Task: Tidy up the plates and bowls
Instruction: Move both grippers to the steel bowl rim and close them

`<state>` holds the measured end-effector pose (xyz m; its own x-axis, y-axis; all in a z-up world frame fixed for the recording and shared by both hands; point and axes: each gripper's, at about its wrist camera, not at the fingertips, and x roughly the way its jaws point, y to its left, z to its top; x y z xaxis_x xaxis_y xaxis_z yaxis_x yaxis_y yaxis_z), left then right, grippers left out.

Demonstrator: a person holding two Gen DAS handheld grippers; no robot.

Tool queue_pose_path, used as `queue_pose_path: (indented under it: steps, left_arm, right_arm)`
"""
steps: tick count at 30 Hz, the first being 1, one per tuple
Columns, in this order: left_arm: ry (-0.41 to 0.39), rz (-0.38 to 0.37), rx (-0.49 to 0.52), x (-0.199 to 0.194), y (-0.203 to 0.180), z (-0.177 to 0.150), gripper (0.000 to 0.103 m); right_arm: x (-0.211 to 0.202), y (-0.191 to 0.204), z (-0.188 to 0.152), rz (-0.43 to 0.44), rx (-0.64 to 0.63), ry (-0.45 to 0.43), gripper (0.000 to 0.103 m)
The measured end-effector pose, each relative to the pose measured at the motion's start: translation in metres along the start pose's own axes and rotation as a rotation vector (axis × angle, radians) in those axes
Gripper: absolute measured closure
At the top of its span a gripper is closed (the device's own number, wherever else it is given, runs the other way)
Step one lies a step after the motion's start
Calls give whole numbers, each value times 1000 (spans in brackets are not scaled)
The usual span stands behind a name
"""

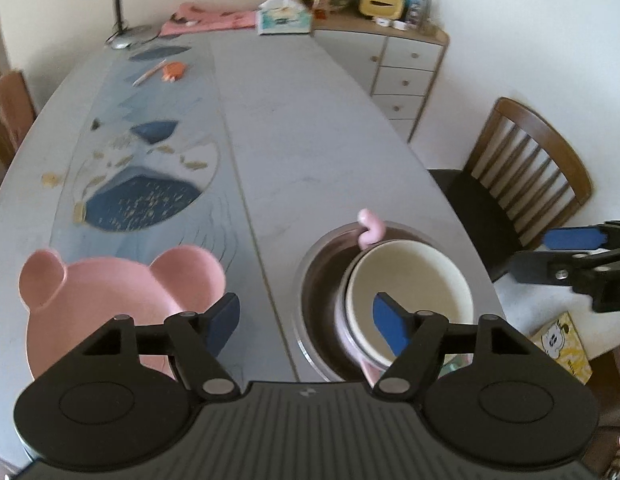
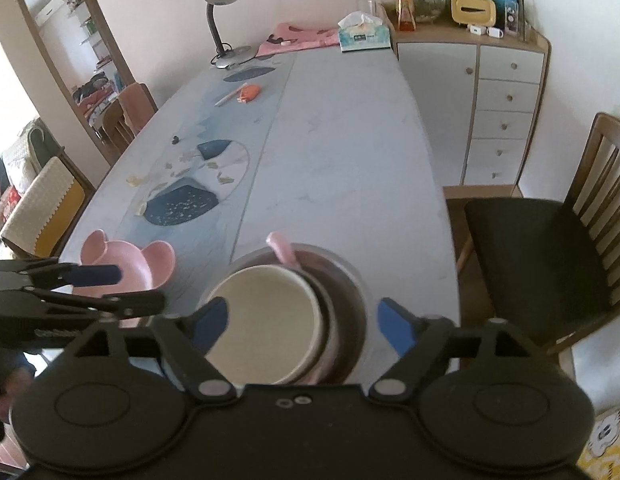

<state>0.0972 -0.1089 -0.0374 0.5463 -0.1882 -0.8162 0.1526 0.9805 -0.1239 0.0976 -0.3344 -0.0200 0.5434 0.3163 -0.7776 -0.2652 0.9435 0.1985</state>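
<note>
A cream bowl (image 1: 406, 288) sits nested in a pink bowl whose curled handle (image 1: 370, 230) sticks up behind it. Both stand inside a dark bowl with a metal rim (image 1: 322, 276) at the table's near right. To the left lies a pink bear-shaped plate (image 1: 122, 284). My left gripper (image 1: 306, 316) hangs open over the table between plate and stack, holding nothing. In the right wrist view my right gripper (image 2: 302, 316) is open above the cream bowl (image 2: 266, 320), its pads off the rim. The left gripper (image 2: 140, 290) shows there over the bear plate (image 2: 126, 268).
A wooden chair (image 2: 550, 248) stands right of the table, with a white drawer cabinet (image 2: 506, 112) behind it. At the table's far end are a desk lamp (image 2: 222, 8), a tissue box (image 2: 364, 36), a pen and an orange item (image 2: 250, 94). A blue patterned mat (image 1: 142, 168) covers the left half.
</note>
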Motion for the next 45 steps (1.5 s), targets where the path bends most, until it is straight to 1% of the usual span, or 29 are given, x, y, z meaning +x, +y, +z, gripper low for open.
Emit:
queue_pose_path:
  steps: [1,3,6,9,14,18,19,20,21,24,26,28,29,31,32,33,35,37,41,43,45]
  left_arm:
    - [-1,7,-15,2,3,-1,30]
    - [-5,19,-47,6,11,-4,30]
    - [-5,12,-94,14,20,-11,30]
    - [18,10,-132,25,25,-18,30]
    - [59,32,-163,42,21,-26,30]
    - [91,30,-225,56,24,-29,31]
    - [96,27,-242,59,25,-30,34]
    - [102,20,-258,62,27,-30,42]
    - [113,10,-277,65,29,-31,44]
    - [133,17,-293,72,29,-34,47]
    - [143,4,-295,75,28,-35,52]
    - [152,5,-299,78,25,-36,56]
    - [157,4,-304,81,25,-36,60]
    - [170,-8,-324,85,25,-36,65]
    - [177,-15,-335,87,26,-36,67]
    - [183,-20,-343,88,26,-36,68]
    - [196,-24,-351,90,25,-37,71]
    - [205,-26,-362,92,25,-37,72]
    - [214,-39,-379,94,24,-37,81]
    - [217,-37,-377,93,22,-37,83]
    - [216,-41,-385,92,20,-38,88]
  right_arm:
    - [2,-4,1,-7,-15,2,11]
    - [9,-15,3,-9,-29,11,9]
    - [25,-34,5,16,-19,48,9]
    - [40,-49,4,38,-13,84,10]
    - [69,-67,6,72,-1,172,19]
    - [92,-74,7,97,12,234,29]
    - [97,-76,7,108,15,248,31]
    - [101,-77,7,116,17,259,32]
    - [105,-77,6,126,19,272,34]
    - [112,-79,5,155,13,309,40]
    - [116,-77,4,165,3,328,45]
    - [119,-77,3,173,0,345,52]
    - [121,-78,3,177,1,352,54]
    - [124,-78,2,185,7,366,60]
    - [125,-78,2,188,9,372,62]
    - [126,-78,1,188,10,377,66]
    - [126,-79,0,188,18,383,68]
    - [125,-78,-1,187,22,393,73]
    - [126,-72,-4,179,14,413,80]
    - [126,-68,-6,166,9,426,86]
    - [126,-66,-8,165,8,431,87]
